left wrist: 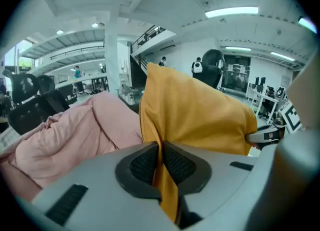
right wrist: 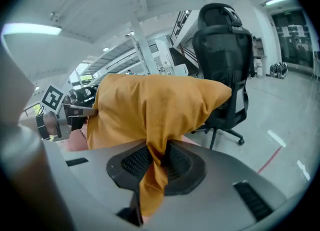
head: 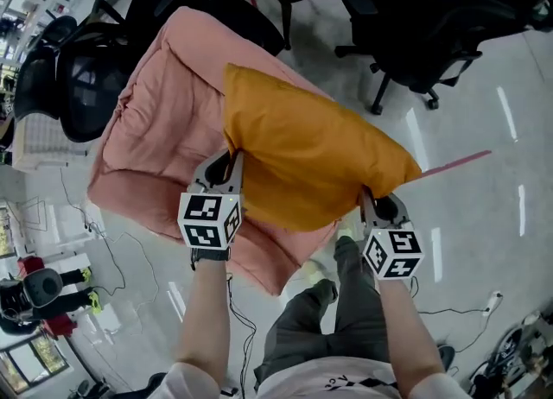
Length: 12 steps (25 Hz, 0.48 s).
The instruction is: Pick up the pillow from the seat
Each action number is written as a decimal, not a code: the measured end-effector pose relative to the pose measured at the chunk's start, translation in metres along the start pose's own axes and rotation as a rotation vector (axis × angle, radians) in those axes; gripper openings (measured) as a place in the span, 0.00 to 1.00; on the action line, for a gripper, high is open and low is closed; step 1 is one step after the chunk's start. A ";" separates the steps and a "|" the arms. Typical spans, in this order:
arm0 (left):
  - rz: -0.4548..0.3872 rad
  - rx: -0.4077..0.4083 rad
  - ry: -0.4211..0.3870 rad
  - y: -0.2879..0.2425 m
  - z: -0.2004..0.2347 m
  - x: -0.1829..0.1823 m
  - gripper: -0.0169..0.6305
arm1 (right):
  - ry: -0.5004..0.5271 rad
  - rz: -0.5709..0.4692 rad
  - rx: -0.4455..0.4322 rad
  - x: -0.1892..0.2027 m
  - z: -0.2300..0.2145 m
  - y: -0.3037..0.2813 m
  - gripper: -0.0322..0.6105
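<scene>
Your left hand-held gripper (head: 230,162) clamped on the left edge of the orange pillow (head: 311,160), right hand-held gripper (head: 370,200) pinched shut on its right corner, open floor (head: 484,138) to your right, pink-covered seat (head: 160,121) below the pillow, black office chairs (head: 78,86) crowding the seat's far edge.

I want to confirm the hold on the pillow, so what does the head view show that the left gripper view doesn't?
Only the head view: the whole orange pillow raised over the pink-covered seat, with the left gripper and right gripper at its near corners. Only the left gripper view: its pads pinching a fold of fabric. Both: pillow, pink seat, and the right gripper at its corner.
</scene>
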<state>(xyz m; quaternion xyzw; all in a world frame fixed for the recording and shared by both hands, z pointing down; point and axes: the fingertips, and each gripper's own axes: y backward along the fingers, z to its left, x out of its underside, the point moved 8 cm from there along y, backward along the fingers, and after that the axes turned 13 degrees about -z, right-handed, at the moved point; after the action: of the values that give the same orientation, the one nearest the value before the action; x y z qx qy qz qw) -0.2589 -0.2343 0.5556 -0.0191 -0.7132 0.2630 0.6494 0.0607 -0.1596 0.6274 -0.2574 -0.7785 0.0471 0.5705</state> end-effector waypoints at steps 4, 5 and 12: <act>-0.101 -0.035 0.002 0.039 -0.003 -0.035 0.08 | 0.091 -0.061 -0.020 -0.043 0.020 0.023 0.15; -0.120 -0.041 0.006 0.048 -0.004 -0.046 0.08 | 0.105 -0.075 -0.029 -0.056 0.024 0.028 0.15; -0.237 -0.071 0.017 0.120 -0.007 -0.128 0.07 | 0.180 -0.184 -0.095 -0.152 0.062 0.070 0.15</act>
<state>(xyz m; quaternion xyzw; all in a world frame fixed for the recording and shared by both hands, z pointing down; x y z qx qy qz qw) -0.2701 -0.1755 0.3902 0.0401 -0.7139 0.1587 0.6809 0.0613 -0.1544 0.4484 -0.2147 -0.7458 -0.0659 0.6272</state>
